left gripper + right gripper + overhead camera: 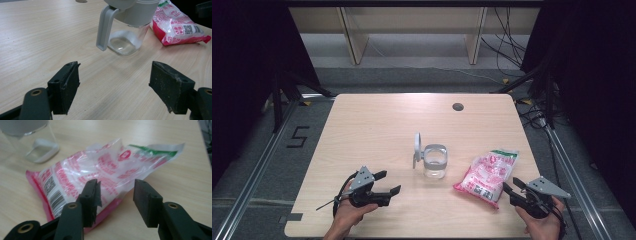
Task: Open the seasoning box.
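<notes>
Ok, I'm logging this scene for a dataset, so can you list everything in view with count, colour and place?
jar: one, clear glass with grey collar and raised grey lid, table centre
bag: one, pink and white with a green top edge, lying flat to the right of the jar
table: one, light wood, with a grey round hole cover near the far edge
shelf: one, pale wood, on the floor behind the table
left hand-held gripper: one, black, near left, jaws open toward the jar
right hand-held gripper: one, black, near right, jaws open at the bag's near end
</notes>
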`<state>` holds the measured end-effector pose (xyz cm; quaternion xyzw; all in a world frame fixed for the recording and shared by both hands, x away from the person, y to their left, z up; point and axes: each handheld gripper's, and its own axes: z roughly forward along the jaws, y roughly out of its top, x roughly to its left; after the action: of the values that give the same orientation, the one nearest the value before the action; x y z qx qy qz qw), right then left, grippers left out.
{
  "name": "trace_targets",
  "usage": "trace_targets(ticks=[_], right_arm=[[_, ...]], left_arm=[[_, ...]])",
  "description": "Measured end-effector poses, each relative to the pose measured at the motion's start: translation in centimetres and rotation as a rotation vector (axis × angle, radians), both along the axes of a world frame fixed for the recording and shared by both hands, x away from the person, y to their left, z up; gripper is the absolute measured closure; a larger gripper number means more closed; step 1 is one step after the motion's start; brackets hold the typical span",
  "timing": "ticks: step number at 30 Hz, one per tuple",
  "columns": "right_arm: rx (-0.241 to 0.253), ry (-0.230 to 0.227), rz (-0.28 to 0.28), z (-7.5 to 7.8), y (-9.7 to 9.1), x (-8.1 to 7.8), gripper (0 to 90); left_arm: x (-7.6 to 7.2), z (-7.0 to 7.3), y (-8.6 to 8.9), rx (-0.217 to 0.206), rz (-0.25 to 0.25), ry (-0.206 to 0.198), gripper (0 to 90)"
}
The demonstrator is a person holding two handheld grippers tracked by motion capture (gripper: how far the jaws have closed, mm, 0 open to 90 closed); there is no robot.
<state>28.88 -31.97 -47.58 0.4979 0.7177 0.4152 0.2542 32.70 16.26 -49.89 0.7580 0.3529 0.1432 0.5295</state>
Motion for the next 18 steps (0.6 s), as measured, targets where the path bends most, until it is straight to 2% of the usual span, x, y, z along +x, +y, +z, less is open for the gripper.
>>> trace_targets(ticks=[1,2,5,6,8,9,10,13,14,15,16,17,18], right_arm=[[0.004,-0.032,0.003,0.1,-0.1,0.1,49.8],[0.007,-0.040,0.000,0.1,-0.1,0.2,45.9],[0.022,-0.017,0.001,-0.2,-0.1,0.6,38.6],[0.042,0.008,-0.019,-0.1,-0.1,0.5,38.1],[0.077,-0.012,-0.023,-0.2,-0.5,0.9,36.3],[0.098,-0.007,-0.043,-0.2,-0.6,0.9,35.6],[0.082,-0.019,-0.024,-0.4,-1.0,1.3,34.9],[0.116,0.019,-0.054,-0.6,-1.2,1.9,31.9],[0.087,0.003,-0.040,-0.8,-1.5,2.3,30.8],[0.104,0.018,-0.040,-0.8,-1.5,2.5,29.8],[0.102,0.007,-0.047,-0.9,-1.6,2.7,29.0],[0.105,0.014,-0.053,-0.9,-1.5,2.8,28.8],[0.103,0.026,-0.055,-0.8,-1.5,2.9,28.7]], left_arm=[[0.0,0.0,0.0,0.004,-0.001,-0.001,23.1],[0.0,0.1,0.1,0.004,0.000,-0.002,23.1],[0.0,0.1,0.1,0.001,0.007,0.000,23.2],[0.0,0.2,0.2,0.000,0.008,0.001,23.2],[0.1,0.2,0.2,-0.004,0.011,0.002,23.2],[0.1,0.2,0.2,-0.003,0.013,0.004,23.2],[0.1,0.2,0.2,-0.008,0.015,0.006,23.3],[0.2,0.2,0.2,-0.012,0.010,0.004,23.3],[0.2,0.3,0.2,-0.016,0.013,0.005,23.3],[0.2,0.3,0.2,-0.017,0.013,0.006,23.3],[0.1,0.3,0.2,-0.008,0.016,0.006,23.3],[0.2,0.3,0.1,-0.018,0.013,0.005,23.3],[0.1,0.3,0.1,-0.009,0.012,0.007,23.3]])
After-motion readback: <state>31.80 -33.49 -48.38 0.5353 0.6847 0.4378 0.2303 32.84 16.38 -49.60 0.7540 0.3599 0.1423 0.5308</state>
